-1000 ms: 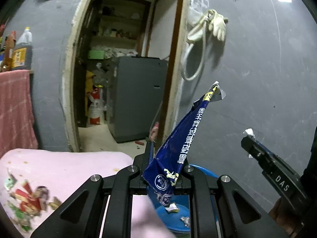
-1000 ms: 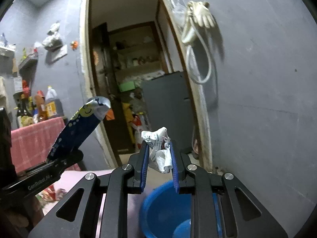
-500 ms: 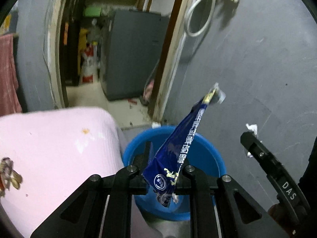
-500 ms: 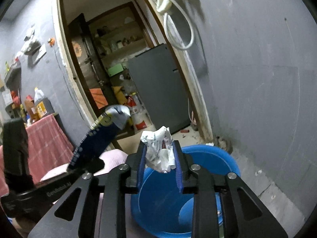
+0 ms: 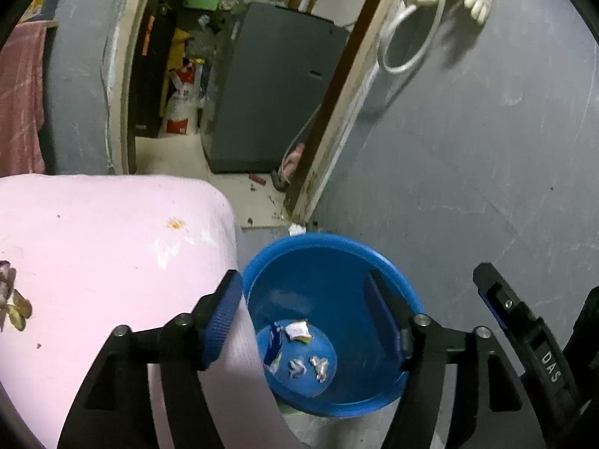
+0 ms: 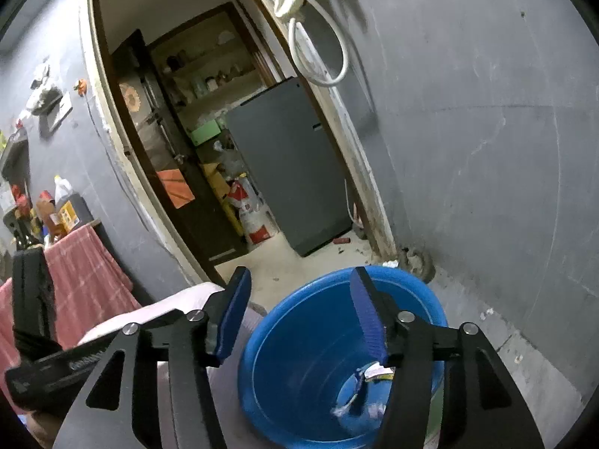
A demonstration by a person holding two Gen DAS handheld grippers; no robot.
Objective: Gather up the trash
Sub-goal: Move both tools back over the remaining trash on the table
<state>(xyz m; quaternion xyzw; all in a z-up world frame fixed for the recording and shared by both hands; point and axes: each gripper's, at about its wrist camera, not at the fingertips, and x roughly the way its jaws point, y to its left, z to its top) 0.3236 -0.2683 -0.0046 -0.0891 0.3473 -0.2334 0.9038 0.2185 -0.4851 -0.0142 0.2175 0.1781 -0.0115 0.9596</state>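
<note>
A blue plastic bin (image 5: 329, 258) stands on the floor below both grippers, also seen in the right wrist view as the bin (image 6: 299, 344). On its bottom lie the blue snack wrapper (image 5: 272, 344), a white wrapper scrap (image 5: 297, 330) and crumpled paper bits (image 5: 318, 366). My left gripper (image 5: 303, 314) hangs over the bin, its jaws opening with nothing between them. My right gripper (image 6: 299, 314) is likewise over the bin, jaws opening and empty. The wrapper (image 6: 361, 383) and white scrap (image 6: 378, 372) show at the bin's bottom in the right view.
A pink-covered table (image 5: 93, 247) borders the bin on the left, with scraps (image 5: 11, 299) at its far left edge. A grey wall (image 5: 486, 149) rises to the right. An open doorway (image 6: 209, 149) leads to a grey appliance (image 6: 288, 164).
Both grippers lowered and tilted toward the bin and opened. The blue wrapper left the left jaws and the crumpled white paper left the right jaws; both now lie in the bin.
</note>
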